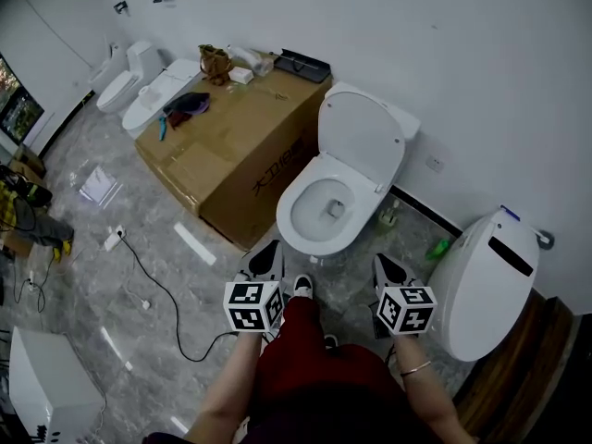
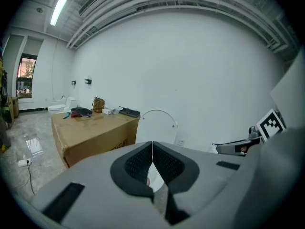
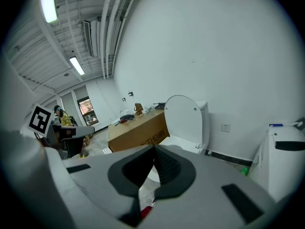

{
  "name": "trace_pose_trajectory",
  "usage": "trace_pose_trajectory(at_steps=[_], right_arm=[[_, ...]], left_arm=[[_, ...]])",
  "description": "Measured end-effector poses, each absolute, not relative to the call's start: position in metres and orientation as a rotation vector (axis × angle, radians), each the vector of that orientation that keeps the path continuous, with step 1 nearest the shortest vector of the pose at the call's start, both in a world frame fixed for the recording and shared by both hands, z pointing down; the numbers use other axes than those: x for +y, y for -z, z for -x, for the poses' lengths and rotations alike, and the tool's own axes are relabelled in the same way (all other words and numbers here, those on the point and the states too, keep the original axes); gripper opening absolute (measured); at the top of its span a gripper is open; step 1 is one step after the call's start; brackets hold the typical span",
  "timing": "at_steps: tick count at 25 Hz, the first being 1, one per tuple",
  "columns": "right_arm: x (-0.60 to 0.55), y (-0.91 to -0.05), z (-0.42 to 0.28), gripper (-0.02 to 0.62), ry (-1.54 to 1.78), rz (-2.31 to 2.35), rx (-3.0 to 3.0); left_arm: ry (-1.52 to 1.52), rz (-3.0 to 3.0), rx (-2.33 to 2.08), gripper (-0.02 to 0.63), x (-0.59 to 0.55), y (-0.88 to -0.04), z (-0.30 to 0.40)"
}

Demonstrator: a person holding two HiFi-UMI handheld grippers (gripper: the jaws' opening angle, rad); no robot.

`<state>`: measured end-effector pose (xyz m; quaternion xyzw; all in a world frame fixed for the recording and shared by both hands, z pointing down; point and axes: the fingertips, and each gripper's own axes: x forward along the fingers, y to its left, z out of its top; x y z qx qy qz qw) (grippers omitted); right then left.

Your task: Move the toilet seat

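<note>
Red trousers (image 1: 314, 359) fill the bottom of the head view; the person stands square in front of the toilet (image 1: 319, 213). The left gripper (image 1: 267, 257) and right gripper (image 1: 388, 268) hang just short of its bowl, one to each side, both with jaws pressed together on nothing, probably because no grasp has begun. The toilet seat (image 1: 361, 137) stands upright behind the bowl, well apart from both grippers; whether lid and ring are both raised I cannot tell. A cardboard box (image 1: 231, 151) crowds the toilet on the left gripper's side, so a frontal reach looks easiest.
</note>
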<state>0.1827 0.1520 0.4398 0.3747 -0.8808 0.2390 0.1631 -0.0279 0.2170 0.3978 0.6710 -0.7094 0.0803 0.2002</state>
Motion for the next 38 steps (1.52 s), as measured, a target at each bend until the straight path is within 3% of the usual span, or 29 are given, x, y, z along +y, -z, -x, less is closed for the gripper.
trace_pose_trajectory(at_steps=[23, 38], right_arm=[[-0.011, -0.505, -0.089, 0.017, -0.893, -1.233, -2.232], [-0.027, -0.561, -0.096, 0.017, -1.051, -1.259, -2.053]], left_arm=[[-0.369, -1.851, -1.788, 0.029, 0.02, -0.476, 0.169], [-0.503, -1.761, -1.654, 0.029, -0.004, -0.55, 0.186]])
